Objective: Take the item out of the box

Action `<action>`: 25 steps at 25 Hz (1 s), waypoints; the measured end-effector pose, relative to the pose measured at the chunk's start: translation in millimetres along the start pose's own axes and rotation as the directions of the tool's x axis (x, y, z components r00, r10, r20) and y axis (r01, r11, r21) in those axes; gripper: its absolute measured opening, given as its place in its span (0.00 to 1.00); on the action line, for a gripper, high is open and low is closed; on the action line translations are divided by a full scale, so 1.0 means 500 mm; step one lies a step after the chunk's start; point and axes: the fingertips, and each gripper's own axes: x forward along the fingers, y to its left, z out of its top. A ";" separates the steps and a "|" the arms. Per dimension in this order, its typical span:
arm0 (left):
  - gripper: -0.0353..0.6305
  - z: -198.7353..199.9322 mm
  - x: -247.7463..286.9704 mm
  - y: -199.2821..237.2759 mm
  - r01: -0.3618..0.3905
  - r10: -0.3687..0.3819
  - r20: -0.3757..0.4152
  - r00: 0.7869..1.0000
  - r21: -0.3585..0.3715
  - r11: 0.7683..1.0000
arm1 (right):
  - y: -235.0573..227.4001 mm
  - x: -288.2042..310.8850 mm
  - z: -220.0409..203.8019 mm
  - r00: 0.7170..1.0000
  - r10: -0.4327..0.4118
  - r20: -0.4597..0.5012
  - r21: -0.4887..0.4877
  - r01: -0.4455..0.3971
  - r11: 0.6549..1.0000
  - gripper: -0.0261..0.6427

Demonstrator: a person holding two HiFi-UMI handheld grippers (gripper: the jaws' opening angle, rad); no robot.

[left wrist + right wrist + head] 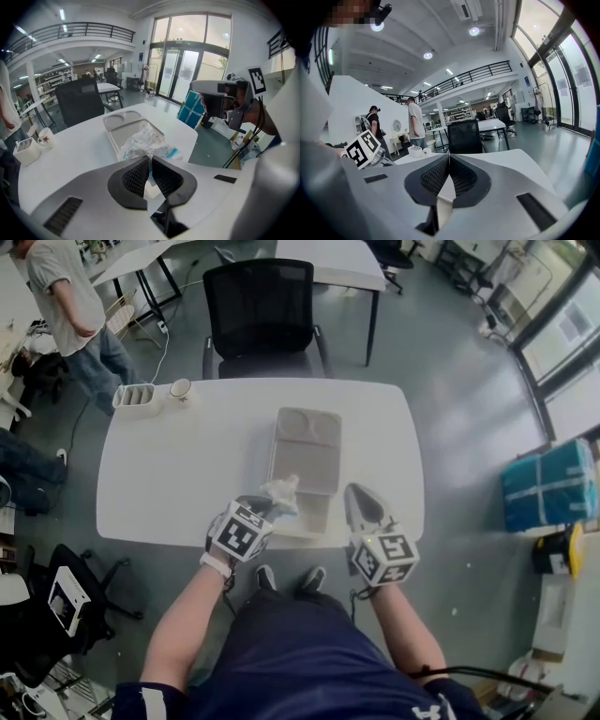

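A shallow grey box (307, 454) lies open in the middle of the white table (169, 474), two round hollows at its far end. My left gripper (278, 495) hovers over the box's near end, shut on a crumpled white plastic packet (283, 489) with blue print. In the left gripper view the packet (146, 142) bulges out beyond the left gripper (150, 160), above the box (123, 123). My right gripper (355, 493) is to the right of the box near the table's front edge. In the right gripper view the right gripper (449, 157) is shut with nothing between its pads.
A white holder (134, 399) and a cup (180, 389) stand at the table's far left corner. A black chair (262, 317) is behind the table. A person (67, 304) stands at the far left. A blue bundle (551, 484) lies on the floor at right.
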 end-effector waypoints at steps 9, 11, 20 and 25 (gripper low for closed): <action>0.12 0.054 -0.164 0.075 -0.177 0.184 0.211 0.960 -0.051 0.983 | 0.051 0.040 0.064 0.996 0.067 0.051 -0.042 -0.065 0.997 0.06; 0.12 0.058 -0.197 0.088 -0.207 0.218 0.252 0.943 -0.067 0.976 | 0.065 0.044 0.078 0.995 0.077 0.061 -0.048 -0.074 0.996 0.06; 0.12 0.074 -0.309 0.141 -0.388 0.394 0.382 0.836 -0.097 0.917 | 0.118 0.054 0.147 0.981 0.130 0.144 -0.093 -0.117 0.989 0.06; 0.12 0.079 -0.346 0.158 -0.454 0.456 0.437 0.776 -0.116 0.884 | 0.142 0.057 0.178 0.969 0.156 0.194 -0.118 -0.134 0.984 0.06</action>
